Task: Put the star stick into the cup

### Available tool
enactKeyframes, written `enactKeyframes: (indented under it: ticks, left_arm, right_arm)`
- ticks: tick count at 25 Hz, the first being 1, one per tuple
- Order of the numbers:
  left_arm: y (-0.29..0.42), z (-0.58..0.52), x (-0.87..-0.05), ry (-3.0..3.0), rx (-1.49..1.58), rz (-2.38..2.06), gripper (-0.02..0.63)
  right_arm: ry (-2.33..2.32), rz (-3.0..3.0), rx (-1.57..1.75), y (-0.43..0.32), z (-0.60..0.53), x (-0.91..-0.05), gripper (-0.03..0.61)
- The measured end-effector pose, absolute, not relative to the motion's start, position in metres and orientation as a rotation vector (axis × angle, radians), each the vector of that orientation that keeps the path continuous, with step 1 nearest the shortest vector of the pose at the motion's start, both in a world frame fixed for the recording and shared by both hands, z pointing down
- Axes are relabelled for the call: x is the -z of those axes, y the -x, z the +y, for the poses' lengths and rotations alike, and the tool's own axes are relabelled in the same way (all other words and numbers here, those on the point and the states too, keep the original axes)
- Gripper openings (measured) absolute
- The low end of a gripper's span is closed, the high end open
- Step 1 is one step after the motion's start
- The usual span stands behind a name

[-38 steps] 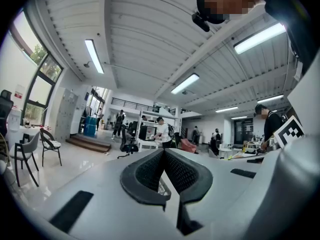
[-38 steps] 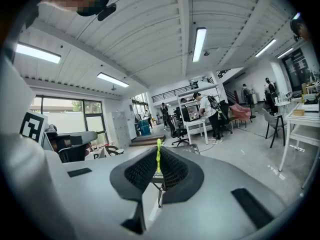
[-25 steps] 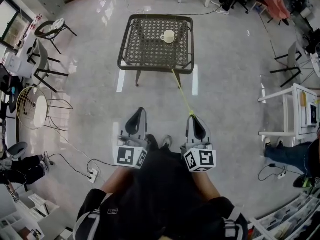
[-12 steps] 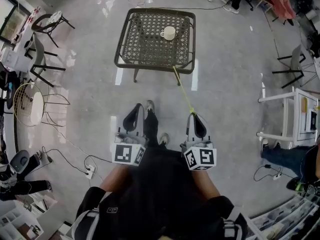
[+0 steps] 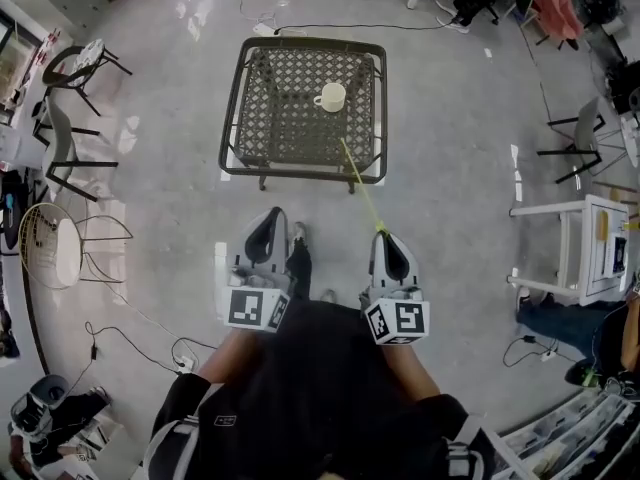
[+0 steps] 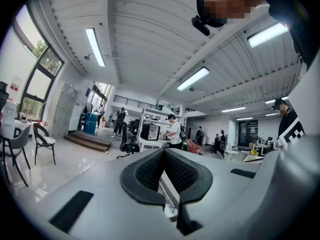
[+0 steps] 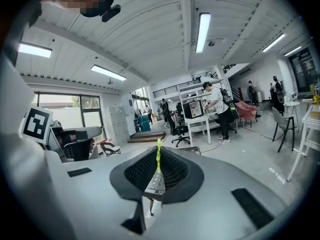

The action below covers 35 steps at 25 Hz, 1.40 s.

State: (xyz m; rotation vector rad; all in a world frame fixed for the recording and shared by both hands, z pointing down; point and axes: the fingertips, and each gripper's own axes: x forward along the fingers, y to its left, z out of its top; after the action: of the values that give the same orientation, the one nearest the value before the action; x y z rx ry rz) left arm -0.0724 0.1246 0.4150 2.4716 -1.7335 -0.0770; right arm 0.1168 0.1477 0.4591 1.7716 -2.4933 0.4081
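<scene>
Star stick (image 5: 361, 184) is clamped in the right gripper (image 5: 388, 238). In the right gripper view its fingers (image 7: 175, 171) are pinched together on the yellow-green shaft, which runs straight out ahead of them. We can't make out the star end, it's too thin at this range.

What changed over the last second:
- We walked up to the worktop (image 5: 229, 118). It now sits larger and lower in the head view.
- One shoe (image 5: 298, 233) is forward on the floor between the grippers.
- The stick's far tip used to sit right at the worktop's near edge. In the head view it now overlaps the near part of the lattice top. We can't read its height above the surface from here.
- Grip and pose look unchanged. Both grippers are side by side at waist level.

Cup (image 5: 331, 97) stands upright toward the far right of the worktop, handle to its left. It is well apart from the stick tip.

Left gripper (image 5: 266, 226) is idle. Its fingers (image 6: 187, 171) meet at the tips with nothing between them.

Our read is that the approach is nearly done and insertion hasn't started. The next step probably needs the right gripper to reach forward and tilt the stick so its tip comes down through the cup's mouth. The main risk we see is that the long thin shaft amplifies any wrist wobble, so the tip could knock the light cup over on the open lattice.
</scene>
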Motion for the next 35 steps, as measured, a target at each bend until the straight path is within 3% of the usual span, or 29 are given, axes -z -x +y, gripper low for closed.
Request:
enactKeyframes:
  ticks: [9,35]
  left_arm:
    - [0.096,0.019,-0.403,-2.546,0.090,-1.624,0.015]
    - [0.085,-0.133,-0.401,-2.531,0.155,-1.569,0.015]
  right_arm:
    - [-1.836,-2.395,-0.433,-0.090,0.056,-0.463,0.020]
    - [-1.808,-2.347,-0.455,-0.087,-0.117,-0.494,0.020]
